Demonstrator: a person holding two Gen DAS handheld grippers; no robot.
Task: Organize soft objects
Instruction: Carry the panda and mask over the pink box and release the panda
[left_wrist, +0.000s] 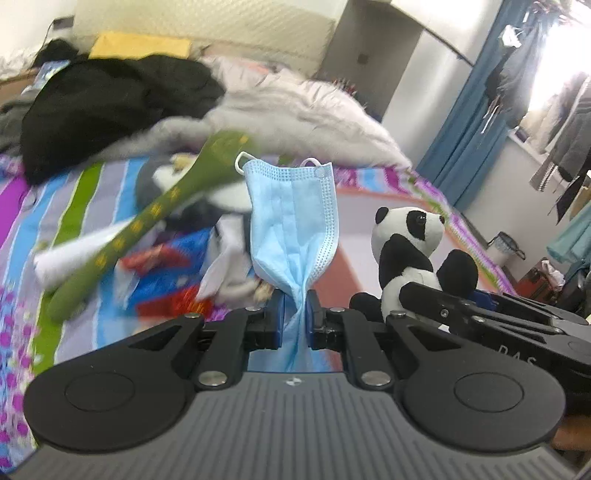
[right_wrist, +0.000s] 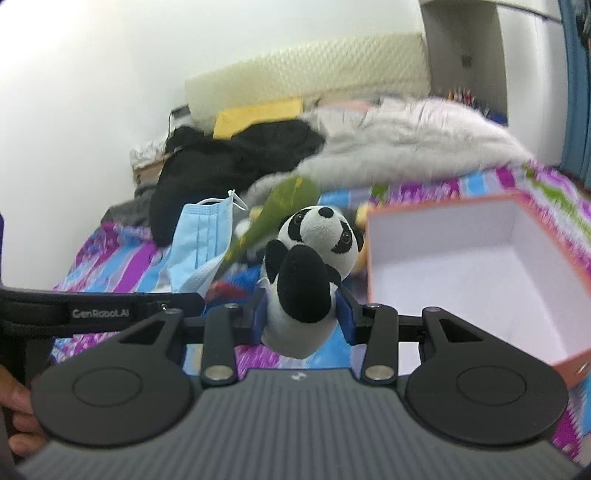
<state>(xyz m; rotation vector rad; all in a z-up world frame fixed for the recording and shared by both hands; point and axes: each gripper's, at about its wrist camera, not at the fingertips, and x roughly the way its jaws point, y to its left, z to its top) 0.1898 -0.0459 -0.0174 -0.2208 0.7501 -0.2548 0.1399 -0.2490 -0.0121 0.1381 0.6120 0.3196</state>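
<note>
A light blue face mask (left_wrist: 293, 218) stands up from my left gripper (left_wrist: 295, 312), which is shut on its bunched lower end. In the right wrist view the same mask (right_wrist: 201, 243) hangs at the left. A small black and white panda plush (right_wrist: 308, 269) sits between the blue pads of my right gripper (right_wrist: 303, 317), which is shut on its body. The panda (left_wrist: 410, 254) and the right gripper (left_wrist: 480, 306) show at the right of the left wrist view. An open box (right_wrist: 476, 258), white inside with orange walls, lies on the bed just right of the panda.
A green patterned sock (left_wrist: 155, 218) and a heap of small toys and cloth (left_wrist: 192, 273) lie on the striped bedsheet (left_wrist: 96, 192). Black clothing (left_wrist: 110, 107) and a grey fluffy blanket (left_wrist: 295, 110) fill the back. Blue curtains (left_wrist: 469, 122) and hanging clothes stand at the right.
</note>
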